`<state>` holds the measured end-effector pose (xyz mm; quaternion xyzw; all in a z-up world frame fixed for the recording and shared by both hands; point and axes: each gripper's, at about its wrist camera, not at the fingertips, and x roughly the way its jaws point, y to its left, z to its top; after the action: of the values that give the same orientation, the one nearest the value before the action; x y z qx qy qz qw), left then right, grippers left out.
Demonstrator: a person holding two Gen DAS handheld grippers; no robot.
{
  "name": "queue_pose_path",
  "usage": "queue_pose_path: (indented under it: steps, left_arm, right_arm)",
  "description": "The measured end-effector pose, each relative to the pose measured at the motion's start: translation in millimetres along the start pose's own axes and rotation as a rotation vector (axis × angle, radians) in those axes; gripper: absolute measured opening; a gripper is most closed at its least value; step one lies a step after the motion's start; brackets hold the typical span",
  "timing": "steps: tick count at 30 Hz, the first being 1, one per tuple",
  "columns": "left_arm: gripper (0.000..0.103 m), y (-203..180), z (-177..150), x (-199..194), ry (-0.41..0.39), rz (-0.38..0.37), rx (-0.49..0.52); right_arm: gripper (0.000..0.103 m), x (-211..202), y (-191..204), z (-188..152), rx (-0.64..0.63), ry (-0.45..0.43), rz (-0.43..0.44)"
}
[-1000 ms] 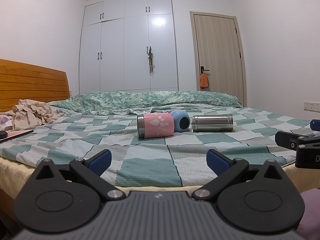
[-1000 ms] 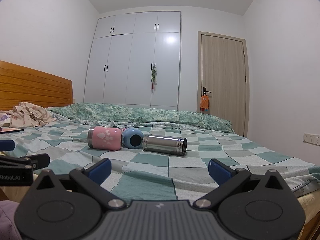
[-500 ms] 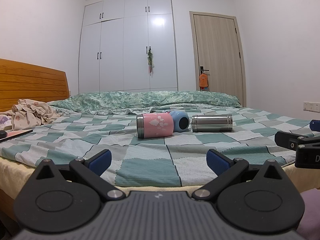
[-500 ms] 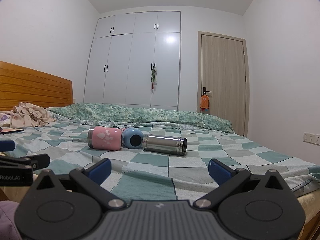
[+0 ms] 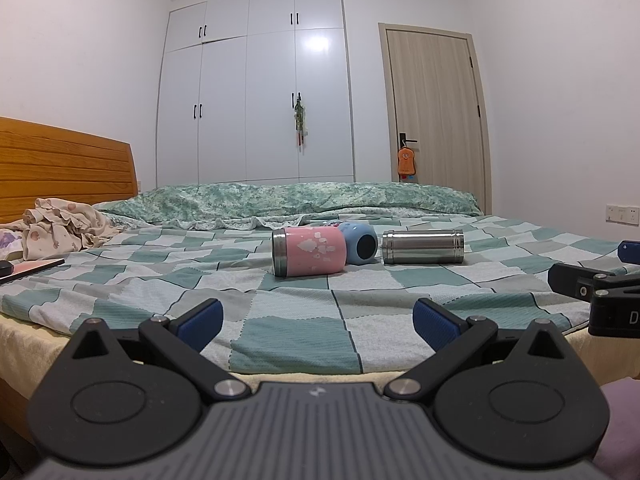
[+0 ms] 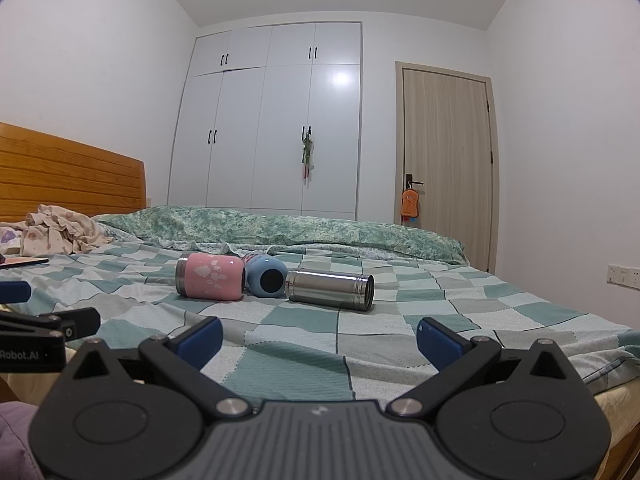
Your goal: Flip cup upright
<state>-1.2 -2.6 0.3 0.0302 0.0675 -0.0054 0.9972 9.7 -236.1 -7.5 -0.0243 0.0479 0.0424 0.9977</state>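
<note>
Three cups lie on their sides in a row on the checked bedspread (image 5: 288,336): a pink cup with paw prints (image 5: 309,251) (image 6: 211,276), a blue cup (image 5: 361,243) (image 6: 266,276), and a steel cup (image 5: 423,246) (image 6: 330,289). My left gripper (image 5: 318,316) is open and empty at the bed's near edge, well short of the cups. My right gripper (image 6: 319,340) is open and empty, also at the near edge, to the right of the left one.
A wooden headboard (image 5: 60,168) and crumpled clothes (image 5: 60,224) are at the left, with a flat dark device (image 5: 28,270) nearby. A folded green quilt (image 5: 300,200) lies behind the cups. A wardrobe (image 5: 256,88) and door (image 5: 436,120) stand beyond the bed.
</note>
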Motion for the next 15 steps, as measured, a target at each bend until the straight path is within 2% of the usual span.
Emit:
queue_pose_path:
  steps: [15]
  left_arm:
    - [0.103, 0.6, -0.1, -0.1, 0.0, 0.0, 0.0]
  right_arm:
    - [0.103, -2.6, 1.2, 2.3, -0.001, 0.0, 0.001]
